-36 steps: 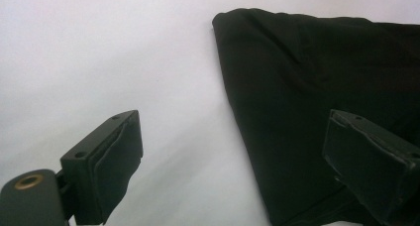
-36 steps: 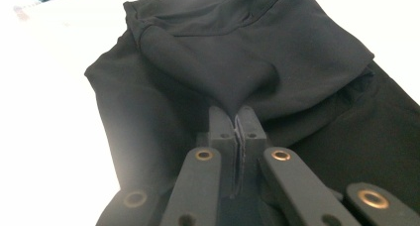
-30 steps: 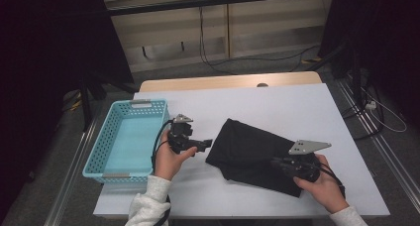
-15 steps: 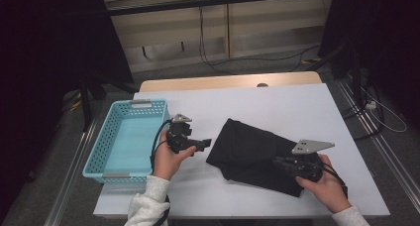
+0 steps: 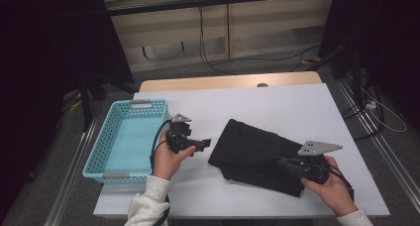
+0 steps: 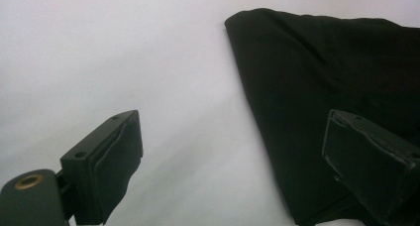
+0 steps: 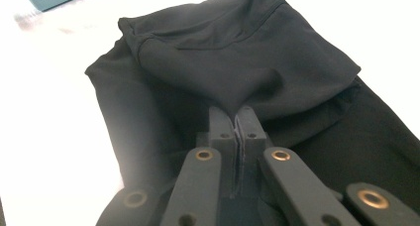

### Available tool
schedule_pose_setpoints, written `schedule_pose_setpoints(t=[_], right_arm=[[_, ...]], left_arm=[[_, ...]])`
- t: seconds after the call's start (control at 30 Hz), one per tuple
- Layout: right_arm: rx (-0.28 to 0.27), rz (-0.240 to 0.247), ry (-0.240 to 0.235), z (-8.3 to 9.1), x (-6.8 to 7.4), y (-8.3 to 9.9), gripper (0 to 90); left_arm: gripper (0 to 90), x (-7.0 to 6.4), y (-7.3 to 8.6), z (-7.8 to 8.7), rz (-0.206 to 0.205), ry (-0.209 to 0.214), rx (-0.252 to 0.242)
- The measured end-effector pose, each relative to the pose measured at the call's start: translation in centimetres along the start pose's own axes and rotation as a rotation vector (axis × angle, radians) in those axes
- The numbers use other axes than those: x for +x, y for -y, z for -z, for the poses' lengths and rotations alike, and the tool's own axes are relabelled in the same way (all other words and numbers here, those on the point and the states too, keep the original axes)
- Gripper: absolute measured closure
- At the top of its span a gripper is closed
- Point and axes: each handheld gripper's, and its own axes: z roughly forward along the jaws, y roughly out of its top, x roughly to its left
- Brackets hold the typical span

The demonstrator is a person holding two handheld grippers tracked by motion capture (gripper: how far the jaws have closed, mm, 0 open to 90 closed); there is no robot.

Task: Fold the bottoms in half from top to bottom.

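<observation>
Black cloth (image 5: 257, 151) I pinch with my right gripper (image 7: 236, 119), jaws clamped; my left gripper (image 5: 204, 143) hovers beside it, jaws apart.

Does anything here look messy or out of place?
Nothing is spilled or damaged. The black cloth lies askew on the table, loosely folded, with a rumpled fold pinched in the right gripper. The basket is empty.

Lab or recording room, not home. White bench (image 5: 277, 104) stands alone on grey floor (image 5: 257, 67). Black curtains (image 5: 49, 47) hang left and right of bench. Loose cables (image 5: 208, 47) trail across floor behind bench. Metal floor rails (image 5: 391, 156) run along both bench sides. Plain wood panel wall (image 5: 247, 18) beyond bench.
</observation>
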Motion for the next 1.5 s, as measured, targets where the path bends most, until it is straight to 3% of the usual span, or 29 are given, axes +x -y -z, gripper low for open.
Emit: schedule_pose_setpoints(t=[1.5], right_arm=[[-0.018, -0.016, 0.019, 1.9, -0.4, 0.6, 88.8]], left_arm=[[8.6, -0.3, -0.4, -0.5, -0.015, 0.008, 0.01]])
